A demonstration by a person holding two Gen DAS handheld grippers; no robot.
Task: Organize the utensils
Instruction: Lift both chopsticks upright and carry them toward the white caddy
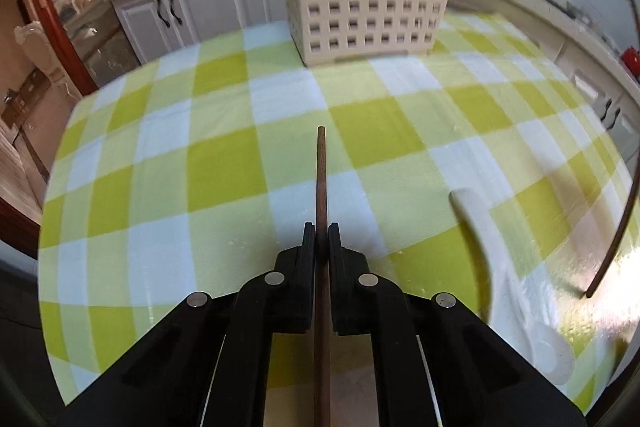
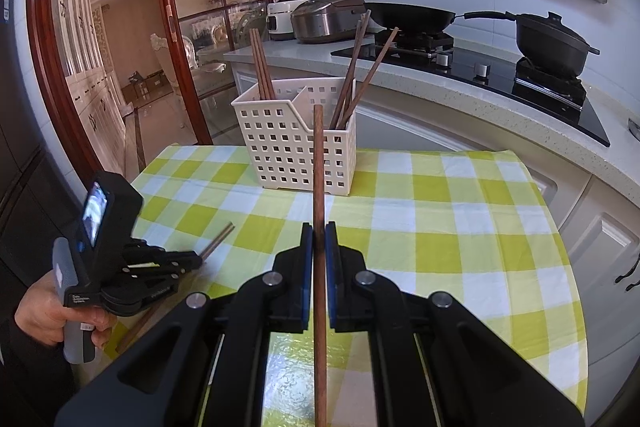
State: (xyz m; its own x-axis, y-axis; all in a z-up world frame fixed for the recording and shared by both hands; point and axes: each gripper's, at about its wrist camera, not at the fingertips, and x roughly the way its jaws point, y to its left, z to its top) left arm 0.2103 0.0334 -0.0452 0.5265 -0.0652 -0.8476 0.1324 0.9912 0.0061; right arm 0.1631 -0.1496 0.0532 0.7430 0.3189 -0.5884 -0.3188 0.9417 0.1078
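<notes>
At the left of the right wrist view, the left gripper is held by a person's hand low over the near left part of the worktop, which is covered by a green and white checked cloth. Its fingers are pinched on a brown chopstick, which in the left wrist view runs straight out between them and ends over the cloth. In the right wrist view the same stick is seen slanting from behind the gripper up toward the far right.

At the far middle of the worktop a cream perforated basket stands upright, divided into compartments. Two chopsticks are stood in its left compartment, and several more are leaned to the right in its right compartment.

In the near middle, the right gripper is closed on a second brown chopstick, whose tip is seen in front of the basket.

Toward the right in the left wrist view, a white spoon is laid on the cloth, its handle pointing far and its bowl near. Just to its right a further chopstick is seen at the frame's edge.
</notes>
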